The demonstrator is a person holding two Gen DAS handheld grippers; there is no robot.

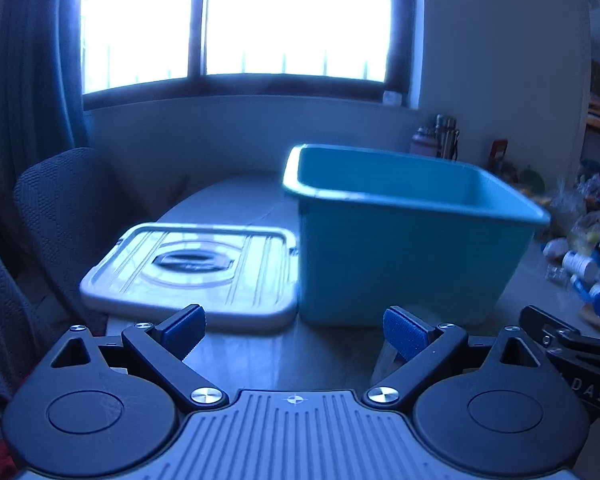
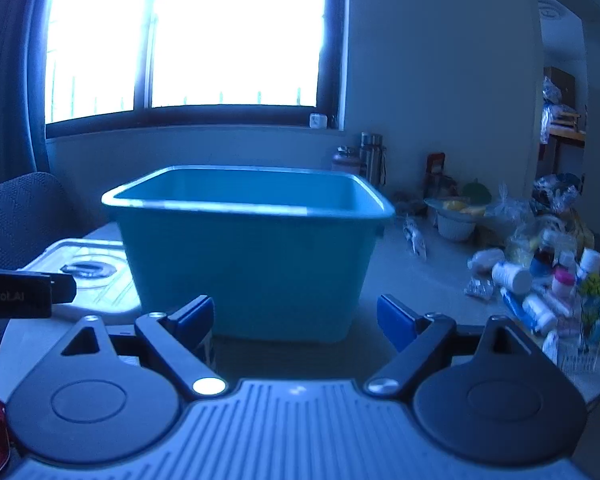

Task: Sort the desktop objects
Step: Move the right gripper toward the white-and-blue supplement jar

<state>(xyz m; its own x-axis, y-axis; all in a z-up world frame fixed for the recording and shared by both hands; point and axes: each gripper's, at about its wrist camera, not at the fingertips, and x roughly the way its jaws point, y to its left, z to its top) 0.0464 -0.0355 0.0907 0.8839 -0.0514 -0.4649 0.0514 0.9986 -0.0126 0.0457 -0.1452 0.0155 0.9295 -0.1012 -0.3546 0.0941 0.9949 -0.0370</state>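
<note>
A teal plastic bin [image 1: 404, 256] stands on the table, just ahead of both grippers; it also shows in the right wrist view [image 2: 244, 256]. Its inside is hidden by the near wall. A pale lid [image 1: 196, 272] lies flat to the bin's left, also in the right wrist view [image 2: 88, 272]. A heap of small bottles and packets [image 2: 552, 280] lies on the table to the right, seen at the edge of the left wrist view [image 1: 584, 256]. My left gripper [image 1: 296, 334] is open and empty. My right gripper [image 2: 296, 322] is open and empty.
A grey chair [image 1: 60, 216] stands at the table's left edge. Flasks [image 2: 364, 156], a white bowl [image 2: 456, 224] and bags crowd the far right of the table. A window and wall lie behind. The right gripper's body [image 1: 572, 348] shows at the left wrist view's right edge.
</note>
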